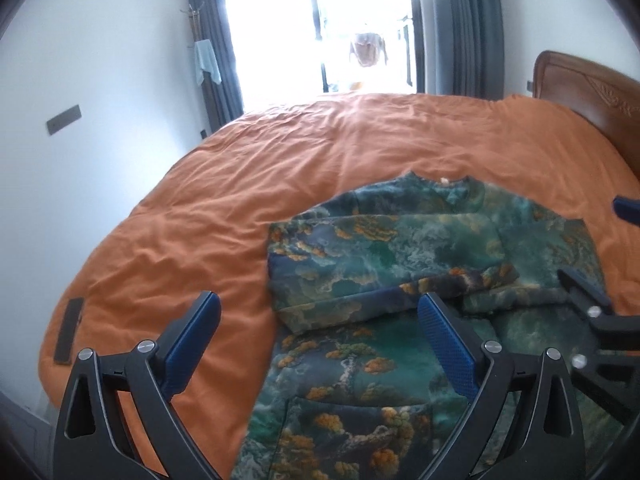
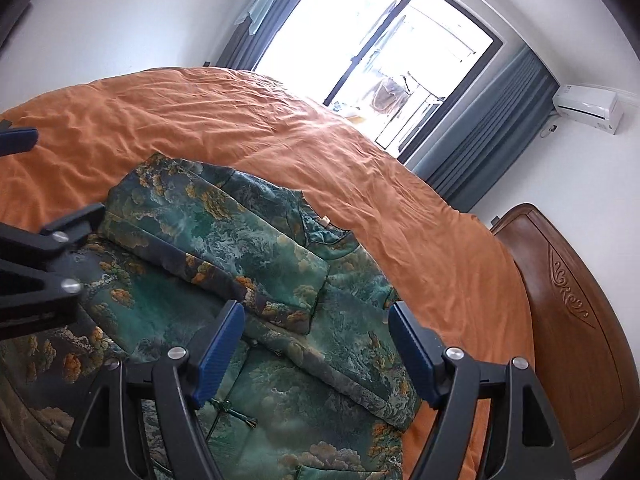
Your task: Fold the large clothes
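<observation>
A large green garment with an orange and teal landscape print (image 1: 384, 256) (image 2: 224, 248) lies on the orange bedspread (image 1: 248, 184) (image 2: 200, 112), both sleeves folded in across its chest. My left gripper (image 1: 320, 316) hovers open over the garment's left edge, nothing between its blue pads. In the right wrist view my right gripper (image 2: 316, 320) hangs open above the garment's right side, clear of the cloth. The right gripper's black frame shows at the right edge of the left wrist view. The left one's frame shows at the left edge of the right wrist view.
A carved wooden headboard (image 2: 568, 320) bounds the bed on the right. A dark flat remote-like object (image 1: 70, 330) lies on the bedspread near the left corner. Beyond the bed stand a bright window (image 1: 320, 28), grey curtains (image 2: 480, 128) and white walls.
</observation>
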